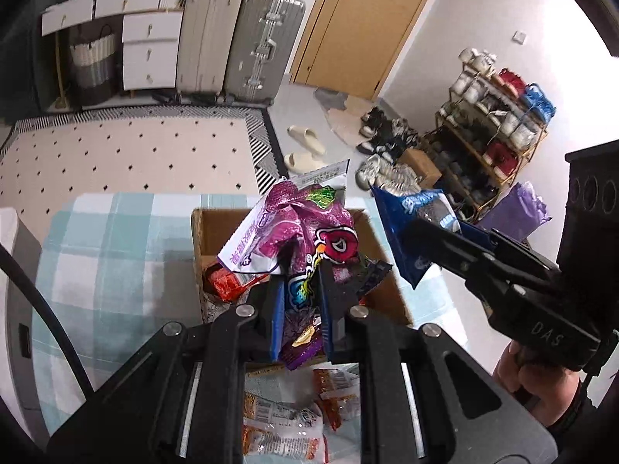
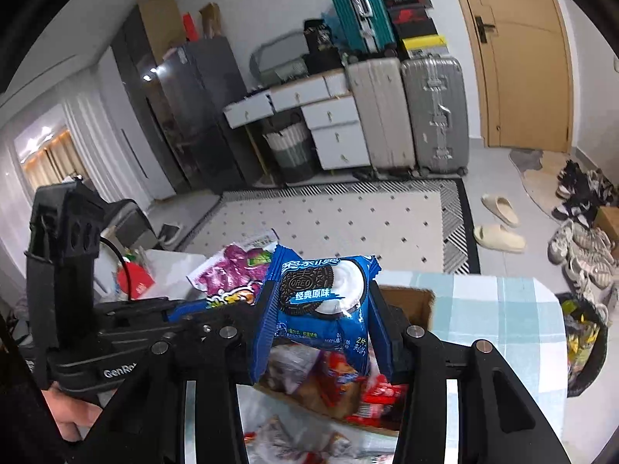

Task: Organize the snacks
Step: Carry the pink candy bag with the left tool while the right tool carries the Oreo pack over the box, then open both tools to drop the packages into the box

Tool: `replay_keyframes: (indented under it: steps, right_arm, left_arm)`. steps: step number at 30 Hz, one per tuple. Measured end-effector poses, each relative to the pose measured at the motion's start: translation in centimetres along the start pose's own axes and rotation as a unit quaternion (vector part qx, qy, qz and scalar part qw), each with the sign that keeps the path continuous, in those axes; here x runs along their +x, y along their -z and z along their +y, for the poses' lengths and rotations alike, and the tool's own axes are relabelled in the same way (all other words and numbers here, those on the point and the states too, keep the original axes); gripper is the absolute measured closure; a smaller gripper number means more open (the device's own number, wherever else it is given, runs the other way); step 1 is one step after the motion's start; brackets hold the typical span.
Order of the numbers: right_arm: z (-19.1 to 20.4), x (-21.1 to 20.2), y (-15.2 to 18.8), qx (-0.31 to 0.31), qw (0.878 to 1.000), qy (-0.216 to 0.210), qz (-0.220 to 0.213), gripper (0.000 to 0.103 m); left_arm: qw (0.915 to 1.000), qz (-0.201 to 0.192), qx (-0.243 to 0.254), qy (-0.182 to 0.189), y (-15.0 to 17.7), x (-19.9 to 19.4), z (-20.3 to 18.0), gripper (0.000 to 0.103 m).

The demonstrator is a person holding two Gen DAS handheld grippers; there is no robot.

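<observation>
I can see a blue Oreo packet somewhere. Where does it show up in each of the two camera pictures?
Left wrist view: the blue Oreo packet is right of centre, pinched by the right gripper that reaches in from the right.
Right wrist view: the same packet is dead centre, clamped between that gripper's own fingers.
Shared landmark: the cardboard box on the checked cloth, just behind the packet.

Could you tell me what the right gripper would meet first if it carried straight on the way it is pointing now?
Probably the open cardboard box: the right gripper, shut on the blue Oreo packet, points down over it, though depth is hard to judge.
</observation>
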State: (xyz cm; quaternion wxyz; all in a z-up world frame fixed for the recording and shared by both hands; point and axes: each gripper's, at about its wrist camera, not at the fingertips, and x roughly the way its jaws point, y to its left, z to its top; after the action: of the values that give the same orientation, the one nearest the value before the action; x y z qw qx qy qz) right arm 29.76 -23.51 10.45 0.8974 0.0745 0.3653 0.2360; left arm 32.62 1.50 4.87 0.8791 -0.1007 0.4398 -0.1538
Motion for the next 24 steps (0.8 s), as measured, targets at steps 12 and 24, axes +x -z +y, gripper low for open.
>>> replay_keyframes:
  steps: [12, 24]
  right_arm:
    - [-5.3, 6.0, 3.5, 0.036, 0.997, 0.008, 0.063, 0.058]
    - [-5.6, 0.5, 4.1, 0.049, 0.999, -0.008, 0.002, 0.026]
  left_arm:
    - [0.9975, 0.069, -0.011, -0.009, 1.2, 7.8, 2.1, 0.090]
    - [0.9986, 0.018, -0.042, -0.027, 1.8, 3.0, 3.5, 0.048]
